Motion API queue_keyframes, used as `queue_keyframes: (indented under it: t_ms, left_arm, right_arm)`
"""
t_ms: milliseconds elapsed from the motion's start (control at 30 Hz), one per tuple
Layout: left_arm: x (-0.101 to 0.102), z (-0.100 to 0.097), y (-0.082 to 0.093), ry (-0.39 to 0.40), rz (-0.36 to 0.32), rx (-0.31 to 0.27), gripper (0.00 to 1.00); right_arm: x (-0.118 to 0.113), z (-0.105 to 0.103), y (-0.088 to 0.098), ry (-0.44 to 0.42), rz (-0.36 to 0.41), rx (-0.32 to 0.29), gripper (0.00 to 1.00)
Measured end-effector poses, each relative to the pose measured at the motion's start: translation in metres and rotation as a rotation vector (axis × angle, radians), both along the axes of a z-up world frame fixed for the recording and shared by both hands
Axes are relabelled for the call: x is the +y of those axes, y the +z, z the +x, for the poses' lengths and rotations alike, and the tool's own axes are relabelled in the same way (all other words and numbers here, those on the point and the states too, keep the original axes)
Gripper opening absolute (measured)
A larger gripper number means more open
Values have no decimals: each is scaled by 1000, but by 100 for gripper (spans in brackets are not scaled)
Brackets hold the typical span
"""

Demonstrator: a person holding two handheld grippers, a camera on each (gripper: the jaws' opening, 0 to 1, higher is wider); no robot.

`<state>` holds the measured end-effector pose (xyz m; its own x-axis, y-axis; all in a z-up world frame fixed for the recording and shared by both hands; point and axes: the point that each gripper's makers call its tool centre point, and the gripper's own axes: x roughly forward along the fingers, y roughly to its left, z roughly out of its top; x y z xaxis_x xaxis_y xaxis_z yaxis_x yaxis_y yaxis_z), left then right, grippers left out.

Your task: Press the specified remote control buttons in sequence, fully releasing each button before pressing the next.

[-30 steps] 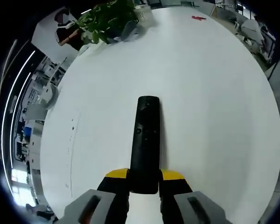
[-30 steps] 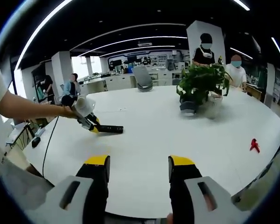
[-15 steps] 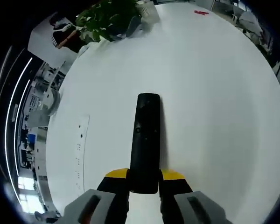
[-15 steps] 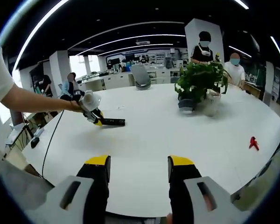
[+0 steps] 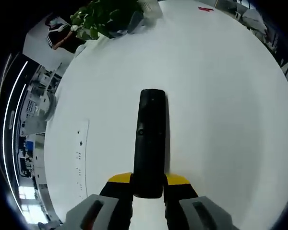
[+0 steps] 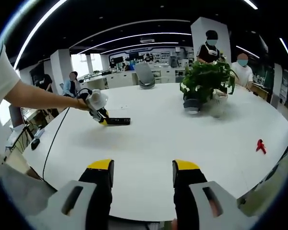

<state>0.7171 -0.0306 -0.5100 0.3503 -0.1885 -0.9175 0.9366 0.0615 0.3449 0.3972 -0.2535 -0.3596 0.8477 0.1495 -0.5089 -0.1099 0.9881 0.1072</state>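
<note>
Black and slim, the remote control (image 5: 150, 143) stands straight up the middle of the left gripper view, its near end clamped between the yellow-tipped jaws of the left gripper (image 5: 148, 184). The jaws are closed to the width of the remote and press on both of its long sides. Its far end reaches forward from the tips over the white table (image 5: 221, 96); whether it touches the tabletop cannot be told. A small round button shows partway along its face. Far ahead of the jaws and to their left, a potted plant (image 5: 103, 17) sits at the table's far edge, and a small red object (image 5: 205, 8) lies far ahead to the right.

Seen from the right gripper view, the right gripper (image 6: 140, 173) is released: its two yellow-tipped jaws stand well apart with bare tabletop (image 6: 149, 143) between them, holding and touching nothing. Ahead of these jaws and to their left, the left gripper (image 6: 103, 119) comes in on a person's outstretched arm (image 6: 43, 96), gripping the remote control (image 6: 117, 121), which lies low and level over the table, pointing right. Ahead and to the right stands the potted plant (image 6: 205, 84) with a pale pot (image 6: 219, 103) just beside it. The red object (image 6: 261, 146) lies near the table's right edge. People stand beyond the table.
</note>
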Motion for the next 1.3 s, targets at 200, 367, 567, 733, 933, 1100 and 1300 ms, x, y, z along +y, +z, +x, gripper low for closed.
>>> queue_keyframes:
  t_ms: [200,367,567,733,933,1100,1300]
  left_arm:
    - [-1,3,-3,-25,13,18,23]
    - [0,3,-3,-16,4,41,24]
    - [0,2,-4,-30,1,37,24]
    - [0,3,-4,-11,-11,34,24]
    - [2,4,-4,-2,-34,25,24]
    - [1,4,-4,10,-39,18,24]
    - [3,5,-1,93,-72,-1,27]
  right_arm:
    - [-1,0,-1,0,-2,3,51]
    - [0,0,-3,5,-6,10,51]
    - [1,-1,-5,11,-10,19,51]
    - [-1,0,-5,1,-2,14,51]
    - [1,0,-2,6,18,2,55]
    - [1,0,1,4,17,-12,56]
    - [3,1,3,11,11,-15,58]
